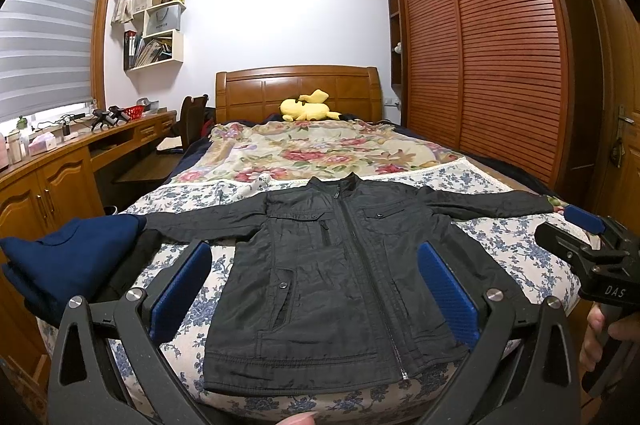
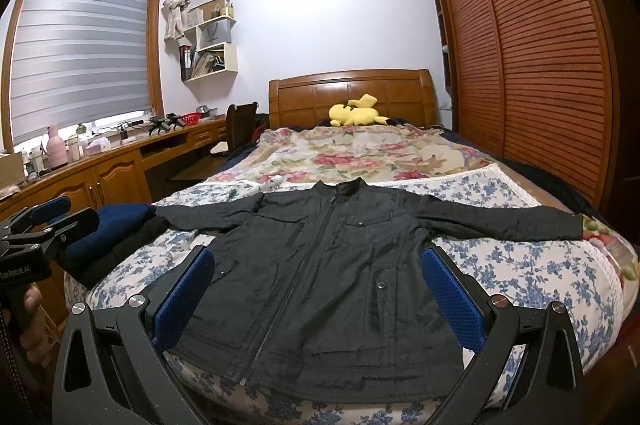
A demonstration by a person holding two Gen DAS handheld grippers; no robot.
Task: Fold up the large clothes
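Black jacket (image 1: 320, 285): zipped, front up, flat across the foot end of the bed (image 1: 500, 249), sleeves spread to either side, collar toward the wooden headboard (image 1: 298, 87), hem at the near bed edge. Fabric thin, faintly creased, with snap pockets and a central metal zip.
Bedcover beside the jacket: white with blue floral print; bare strips show past both sides of the jacket's body.
Folded navy garment (image 1: 64, 257): soft, bulky, at the end of the jacket's left-hand sleeve, at the bed's side edge.
Yellow plush toy (image 1: 308, 107): rounded, below the headboard, well apart from the jacket.
Left gripper (image 1: 316, 289): jaws spread wide, blue ribbed pads, above the jacket's hem, gripping nothing.
Right gripper (image 2: 320, 293): jaws likewise spread wide, empty, over the jacket's lower front
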